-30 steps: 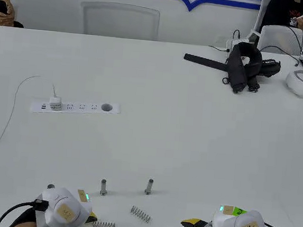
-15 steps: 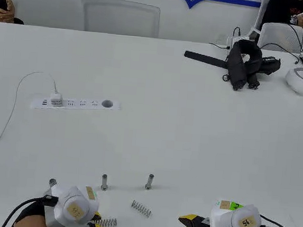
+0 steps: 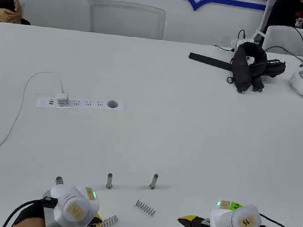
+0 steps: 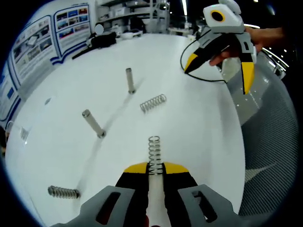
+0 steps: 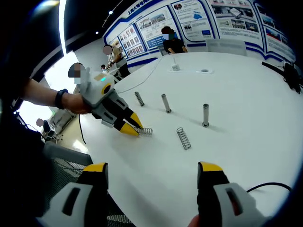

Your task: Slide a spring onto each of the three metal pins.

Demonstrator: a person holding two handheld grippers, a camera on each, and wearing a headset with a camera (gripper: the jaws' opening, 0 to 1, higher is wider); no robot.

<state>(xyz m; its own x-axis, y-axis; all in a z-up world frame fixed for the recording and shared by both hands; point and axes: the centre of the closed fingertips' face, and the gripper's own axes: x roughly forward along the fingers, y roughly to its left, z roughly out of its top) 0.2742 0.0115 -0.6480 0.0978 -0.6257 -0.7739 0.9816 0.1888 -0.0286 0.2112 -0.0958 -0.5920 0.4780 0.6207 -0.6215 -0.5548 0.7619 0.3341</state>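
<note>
Head view puts all the work along the near edge of the desk (image 3: 192,138), says the first observer; how far along is the person?

About a third, the second judges. The left gripper (image 4: 154,166) has its fingers clamped on the end of a spring (image 4: 154,147), held just short of the pins. The right gripper (image 5: 152,166) hangs with fingers wide apart, holding nothing. The left pin (image 3: 59,180) looks coiled in both gripper views, so it seems to wear its spring already. The middle pin (image 3: 109,180) and right pin (image 3: 153,181) stand bare. A loose spring (image 3: 145,208) lies flat between the right pin and the near edge.

And room to move?

Plenty beyond the pins, the second replies. Bare desk runs to the power strip (image 3: 78,103) on the left and the black headset (image 3: 248,63) by the far right corner, both well apart from the work. The near edge is the tight side, and the loose spring could roll off it.
</note>
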